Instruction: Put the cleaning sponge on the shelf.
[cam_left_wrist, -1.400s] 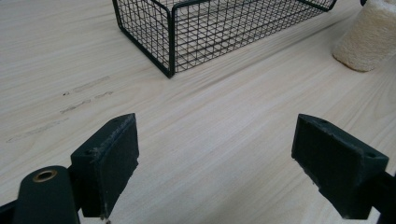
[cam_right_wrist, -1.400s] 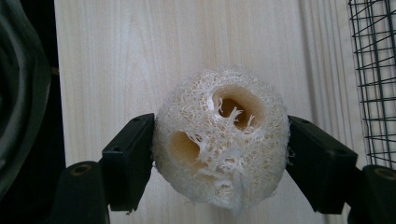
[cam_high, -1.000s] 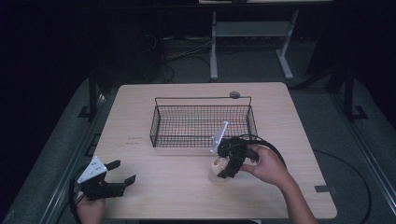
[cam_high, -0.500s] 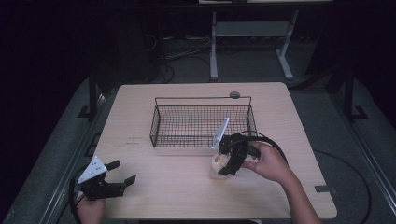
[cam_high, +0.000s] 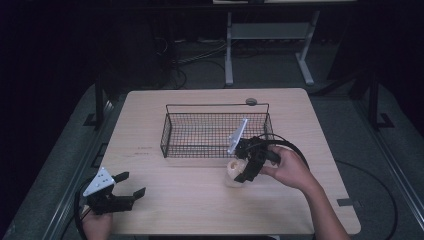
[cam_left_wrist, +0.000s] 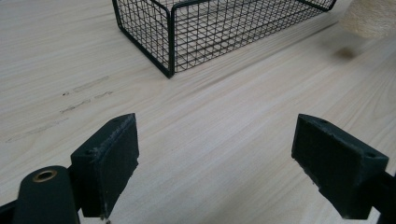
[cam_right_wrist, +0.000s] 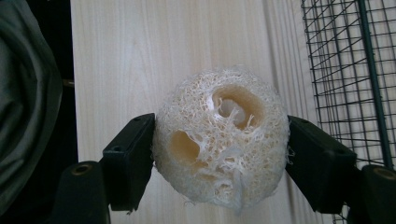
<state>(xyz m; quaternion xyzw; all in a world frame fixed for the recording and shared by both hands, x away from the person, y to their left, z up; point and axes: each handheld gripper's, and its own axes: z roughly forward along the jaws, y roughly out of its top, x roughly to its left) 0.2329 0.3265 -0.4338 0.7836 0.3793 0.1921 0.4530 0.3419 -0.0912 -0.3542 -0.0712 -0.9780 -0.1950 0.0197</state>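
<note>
Loofah (cam_right_wrist: 219, 140), clamped lightly between the right gripper (cam_right_wrist: 219, 154) jaws near the table's (cam_high: 150, 115) front edge, could be squeezed out and dropped short of the wire basket (cam_high: 215, 131), while the left gripper (cam_left_wrist: 215, 158) is held open.

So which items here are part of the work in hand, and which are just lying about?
In the job:
- pale, fibrous loofah sponge piece, clamped in the right gripper
- black wire mesh basket, right beside it

Lying about:
- small grey round disc behind the basket
- left gripper, open, holding nothing
- light wooden table
</note>
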